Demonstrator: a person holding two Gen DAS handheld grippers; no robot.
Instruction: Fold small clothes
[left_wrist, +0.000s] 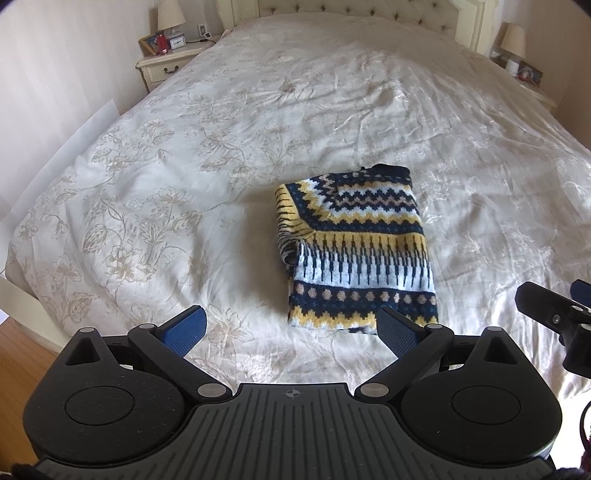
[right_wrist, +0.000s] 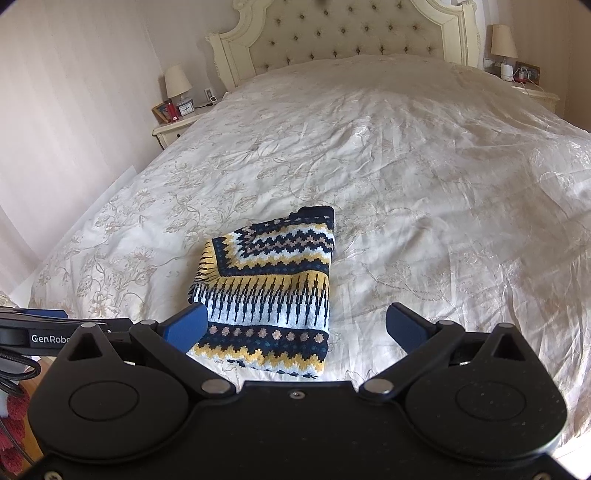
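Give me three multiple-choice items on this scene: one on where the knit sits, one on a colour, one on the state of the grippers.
1. Where does the patterned knit lie?
A. on the bedspread
B. on the wooden floor
C. on the nightstand

2. What colour are the gripper pads?
A. red
B. blue
C. green

3. What state are the two grippers in?
A. both shut on the knit
B. one open, one shut
C. both open, holding nothing

Key: 1 A, the folded knit rests on the floral bedspread; 2 B, the pads show blue; 3 C, the left gripper and right gripper have fingers spread wide apart.

left gripper (left_wrist: 291, 334): black, blue ribbed fingers (left_wrist: 186, 329) | right gripper (right_wrist: 297, 330): black, blue fingers (right_wrist: 188, 325), silver pivot pins
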